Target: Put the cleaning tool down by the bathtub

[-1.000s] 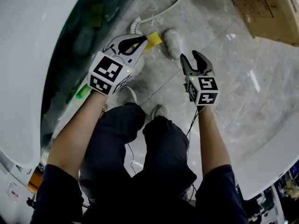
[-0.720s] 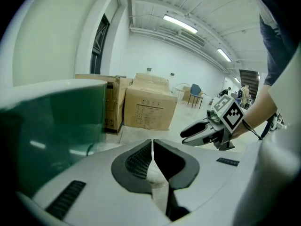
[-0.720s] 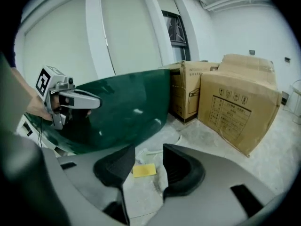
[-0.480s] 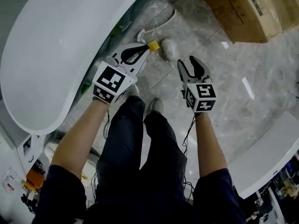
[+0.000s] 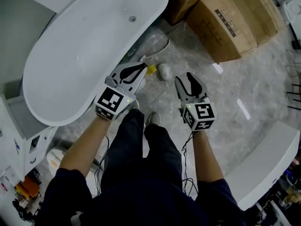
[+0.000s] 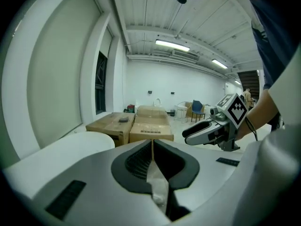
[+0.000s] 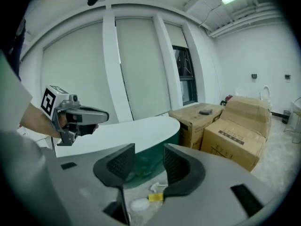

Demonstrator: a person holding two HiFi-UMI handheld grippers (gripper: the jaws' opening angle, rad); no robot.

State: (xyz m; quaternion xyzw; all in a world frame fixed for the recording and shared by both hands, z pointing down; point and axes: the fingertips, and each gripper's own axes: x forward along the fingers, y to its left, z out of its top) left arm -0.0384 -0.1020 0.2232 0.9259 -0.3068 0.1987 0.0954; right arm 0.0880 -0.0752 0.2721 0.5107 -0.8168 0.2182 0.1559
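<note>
1. Cleaning tool [image 5: 160, 70]: yellow part and pale rounded head, with a white curved handle. It lies on the floor [image 5: 235, 93], just beside the outer wall of the bathtub [image 5: 84, 55], held by neither gripper.
2. Left gripper [image 5: 140, 68]: jaws pressed together, with nothing between them. In the head view its tips sit close to the tool's yellow part.
3. Right gripper [image 5: 188, 76]: jaws apart and empty. The tool on the floor shows through the gap in the right gripper view.
4. Bathtub: white, oval, freestanding, with a drain fitting in its basin.
5. Cardboard boxes [image 5: 235, 22]: brown, stacked on the floor beyond the tub's far end.
6. Person: dark trousers [image 5: 141, 154], standing between the two grippers.
</note>
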